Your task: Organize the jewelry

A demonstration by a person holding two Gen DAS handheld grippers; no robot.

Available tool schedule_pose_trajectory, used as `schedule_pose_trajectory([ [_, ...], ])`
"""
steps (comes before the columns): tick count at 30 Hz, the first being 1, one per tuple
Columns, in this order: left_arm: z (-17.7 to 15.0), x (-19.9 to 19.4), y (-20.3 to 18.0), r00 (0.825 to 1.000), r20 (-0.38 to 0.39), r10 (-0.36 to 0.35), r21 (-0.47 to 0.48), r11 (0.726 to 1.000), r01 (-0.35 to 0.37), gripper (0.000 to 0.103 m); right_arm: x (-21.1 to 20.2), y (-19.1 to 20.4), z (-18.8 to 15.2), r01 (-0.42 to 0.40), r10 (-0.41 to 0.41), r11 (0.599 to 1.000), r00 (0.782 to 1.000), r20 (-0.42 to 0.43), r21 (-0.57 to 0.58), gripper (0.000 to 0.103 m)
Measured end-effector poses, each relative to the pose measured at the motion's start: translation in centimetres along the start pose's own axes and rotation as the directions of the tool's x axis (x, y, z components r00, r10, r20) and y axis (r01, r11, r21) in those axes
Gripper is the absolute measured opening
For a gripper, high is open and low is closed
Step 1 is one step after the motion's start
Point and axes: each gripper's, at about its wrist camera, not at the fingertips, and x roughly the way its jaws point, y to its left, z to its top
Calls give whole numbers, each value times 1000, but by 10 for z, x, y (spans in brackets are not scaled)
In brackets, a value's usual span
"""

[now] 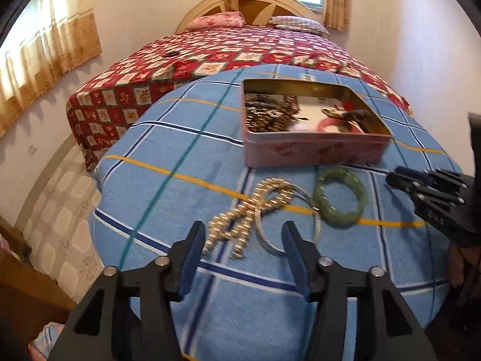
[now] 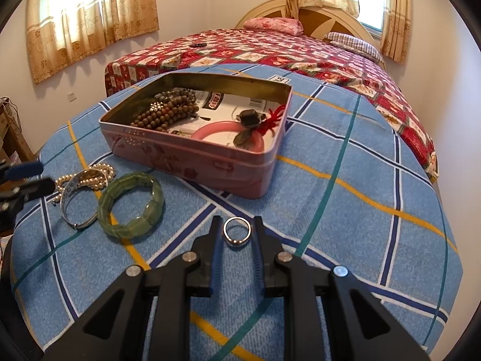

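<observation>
Ring (image 2: 237,232) between right hand-held gripper (image 2: 236,228) fingers

Blue plaid cover (image 2: 360,162): you're working on woven cloth, matt, with a slightly rough, nubby face.
Pink tin box (image 2: 192,162): painted sheet metal outside with a soft sheen; the inner walls look like glossy brassy metal.
Paper liner (image 2: 237,102): printed paper, smooth.
Brown bead strands (image 2: 168,111): look like wood, dull satin.
Pink bangle (image 2: 210,131): smooth and glossy, plastic-like.
Green bracelet (image 2: 130,204): polished stone-like segments, translucent, glossy.
Pearl necklace (image 1: 240,213): pearly beads, lustrous.
Silver bangle (image 2: 75,207): shiny metal.
Ring (image 2: 237,231): bright polished metal.
Your left gripper (image 1: 243,249): matt black plastic, blue rubbery pads, metal pins.
Quilt (image 2: 300,51): printed cloth, matt.
</observation>
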Motion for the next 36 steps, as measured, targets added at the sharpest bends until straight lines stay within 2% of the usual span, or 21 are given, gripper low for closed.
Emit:
schedule_pose_trajectory([
  [5,-2,14,-16,999,-46,-20,35,999,22,25,-2,-1,-1,-13,13,1000,1000,11,5,21],
  [10,-4,27,-19,997,-74,-3,43,999,6,11,-1,-1,0,-18,18,1000,1000,9,3,21],
  [14,-1,26,-18,998,-53,-35,48,998,38,1,-2,-2,1,-27,27,1000,1000,15,7,21],
  [22,8,5,-12,997,-1,-81,47,996,81,0,-5,-2,1,-24,24,1000,999,34,9,21],
  [28,16,-10,-8,996,42,-83,54,995,81,0,-7,-2,0,-26,25,1000,999,47,9,21],
  [30,16,-8,-8,996,32,-85,68,994,82,0,-7,-2,0,-27,27,1000,999,46,10,21],
  [33,12,-3,-4,996,27,-79,28,996,79,0,-7,-2,0,-26,26,1000,999,43,8,21],
  [36,10,1,-6,998,-9,-69,17,997,69,0,-6,-2,0,-27,27,1000,999,41,8,21],
])
